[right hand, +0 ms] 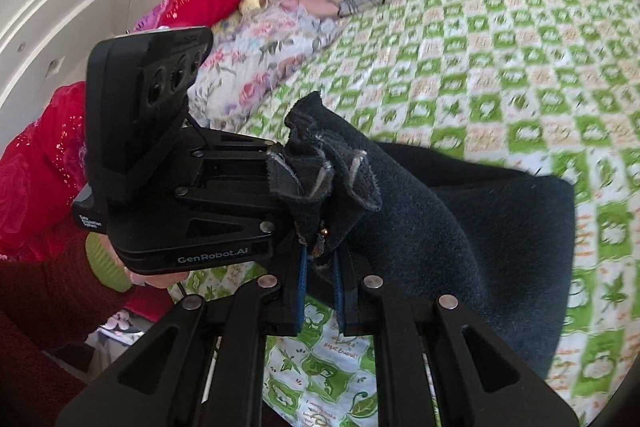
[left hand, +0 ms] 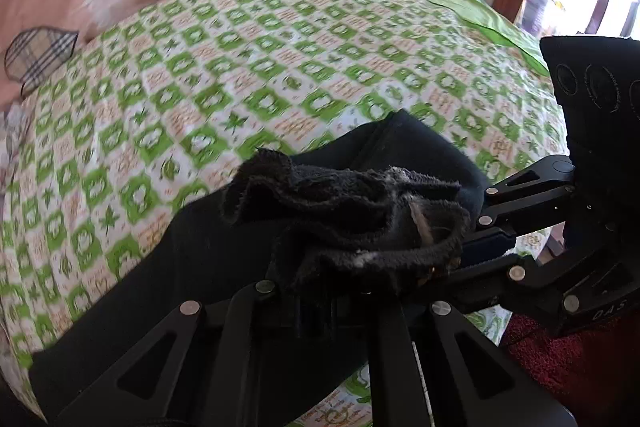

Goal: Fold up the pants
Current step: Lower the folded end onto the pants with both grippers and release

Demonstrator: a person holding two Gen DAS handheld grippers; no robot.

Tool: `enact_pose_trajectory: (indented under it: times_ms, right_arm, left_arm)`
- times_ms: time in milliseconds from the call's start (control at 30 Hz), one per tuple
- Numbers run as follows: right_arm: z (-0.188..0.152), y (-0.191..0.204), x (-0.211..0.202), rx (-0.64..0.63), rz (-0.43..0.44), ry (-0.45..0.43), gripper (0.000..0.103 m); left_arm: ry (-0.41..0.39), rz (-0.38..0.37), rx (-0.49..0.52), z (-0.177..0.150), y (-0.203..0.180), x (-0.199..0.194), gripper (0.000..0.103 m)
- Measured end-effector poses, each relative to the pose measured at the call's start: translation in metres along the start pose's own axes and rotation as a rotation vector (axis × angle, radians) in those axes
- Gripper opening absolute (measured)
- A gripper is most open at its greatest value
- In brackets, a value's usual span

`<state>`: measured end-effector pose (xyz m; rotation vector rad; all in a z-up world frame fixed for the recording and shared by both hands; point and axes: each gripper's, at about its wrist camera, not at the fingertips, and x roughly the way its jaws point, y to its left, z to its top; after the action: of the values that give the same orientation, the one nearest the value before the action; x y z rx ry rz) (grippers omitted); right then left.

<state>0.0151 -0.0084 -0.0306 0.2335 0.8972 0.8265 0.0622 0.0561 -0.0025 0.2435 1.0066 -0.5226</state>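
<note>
Pants (left hand: 344,215) bunched at six o'clock, both grippers' fingers clenched on one frayed edge; thin bite, could slip mid-carry over bed (left hand: 240,59)

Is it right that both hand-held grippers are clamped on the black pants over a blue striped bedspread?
Not quite. The bedspread is green and white checked, not blue striped; the left wrist view shows it. Both the left hand-held gripper and right hand-held gripper are clamped on the black pants.
</note>
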Motion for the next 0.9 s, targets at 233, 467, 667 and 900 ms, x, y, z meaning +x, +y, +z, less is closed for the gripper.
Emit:
enact_pose_trajectory:
  times_ms: [233, 467, 667, 900]
  right_arm:
    - [-0.010, -0.009, 0.028, 0.027, -0.010, 0.084, 0.017]
    - [-0.011, -0.006, 0.035, 0.027, 0.042, 0.113, 0.042]
    - [-0.005, 0.008, 0.025, -0.010, 0.074, 0.082, 0.046]
    - [0.013, 0.025, 0.023, -0.070, 0.091, 0.069, 0.047]
  left_arm:
    - [0.028, 0.063, -0.128, -0.028, 0.013, 0.007, 0.008]
    - [0.040, 0.158, -0.280, -0.056, 0.021, -0.001, 0.014]
    - [0.005, 0.254, -0.413, -0.079, 0.027, -0.029, 0.033]
    - [-0.022, 0.349, -0.576, -0.102, 0.035, -0.054, 0.044]
